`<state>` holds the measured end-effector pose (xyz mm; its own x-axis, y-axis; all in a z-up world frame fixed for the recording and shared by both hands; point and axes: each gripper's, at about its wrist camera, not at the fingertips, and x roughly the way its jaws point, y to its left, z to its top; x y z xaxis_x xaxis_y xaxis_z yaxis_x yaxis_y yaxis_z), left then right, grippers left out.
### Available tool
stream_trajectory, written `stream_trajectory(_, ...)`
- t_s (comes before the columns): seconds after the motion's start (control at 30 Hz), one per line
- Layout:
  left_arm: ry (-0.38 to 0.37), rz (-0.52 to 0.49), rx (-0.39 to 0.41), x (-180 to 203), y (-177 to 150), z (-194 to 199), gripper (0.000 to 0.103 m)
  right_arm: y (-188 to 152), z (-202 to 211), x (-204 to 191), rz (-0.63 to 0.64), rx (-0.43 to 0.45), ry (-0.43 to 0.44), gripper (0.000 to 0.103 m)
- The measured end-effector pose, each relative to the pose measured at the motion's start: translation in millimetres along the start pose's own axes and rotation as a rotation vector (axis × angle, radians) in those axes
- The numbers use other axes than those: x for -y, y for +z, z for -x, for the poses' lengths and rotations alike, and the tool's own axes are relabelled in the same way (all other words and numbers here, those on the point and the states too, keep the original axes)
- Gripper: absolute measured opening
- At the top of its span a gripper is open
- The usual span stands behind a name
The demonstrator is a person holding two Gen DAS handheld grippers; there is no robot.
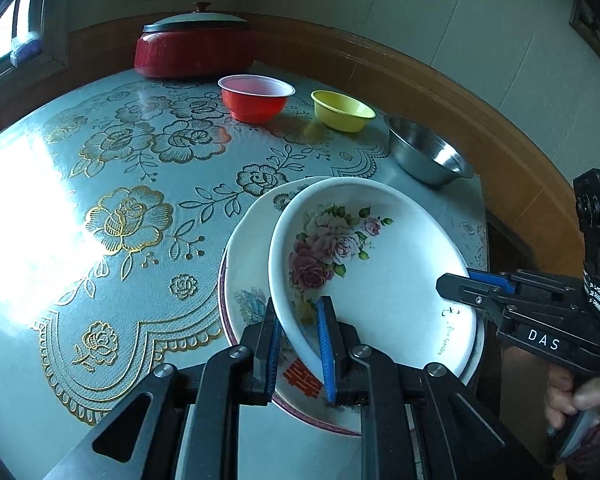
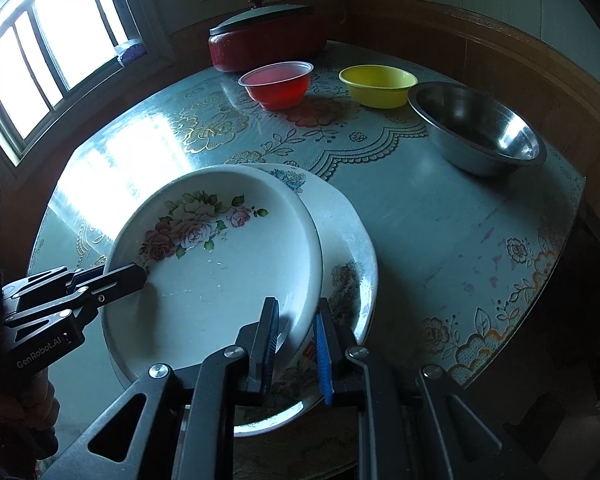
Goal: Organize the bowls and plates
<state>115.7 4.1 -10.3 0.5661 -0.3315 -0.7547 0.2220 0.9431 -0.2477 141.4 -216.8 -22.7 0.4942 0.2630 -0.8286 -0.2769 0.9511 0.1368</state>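
Porcelain is the worry at this moment. Both grippers are pinching the rose plate (image 1: 364, 248) by opposite edges of its rim: the left gripper (image 1: 300, 344) has its blue pads pressed on the near-left rim, and the right gripper (image 2: 296, 344) is clamped on the rim across from it. The plate sits tilted over the plate stack (image 2: 352, 264) at the near edge of the table (image 1: 100, 160), offset from the plates beneath rather than nested (whether its far edge already touches them I cannot tell).

Risk one — the grips are shallow, on a smooth glazed lip; if either hand twists or pulls outward, the rim could slide out of the pads and drop onto the stack, likely chipping it. Risk two — letting go while the plate sits off-centre may leave it rocking or sliding toward the table edge, which is close. Uneven release, one side first, would probably tip it.

The red bowl (image 1: 256, 98), yellow bowl (image 1: 342, 110) and steel bowl (image 1: 428, 152) stand well apart at the far side, untouched.
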Motion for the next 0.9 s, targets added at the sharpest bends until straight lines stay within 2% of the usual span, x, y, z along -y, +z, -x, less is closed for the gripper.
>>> stream_trajectory(0.2,0.018,-0.031,0.006,5.2,-0.8,-2.3,0.020,0.9,3.8,1.2,0.000,0.015,-0.031,0.019)
stream_trajectory(0.53,0.045,-0.064,0.019,8.3,-1.2,-1.6,0.021,-2.4,5.3,-3.2,0.003,0.015,-0.029,0.019)
stream_trajectory(0.63,0.060,-0.119,0.019,16.3,-3.1,-1.1,0.026,-2.9,6.7,-0.2,-0.017,0.013,-0.019,0.019)
stream_trajectory(0.9,0.079,-0.145,0.007,21.5,-3.8,0.1,0.029,-3.0,9.2,1.7,-0.033,0.022,-0.022,0.019)
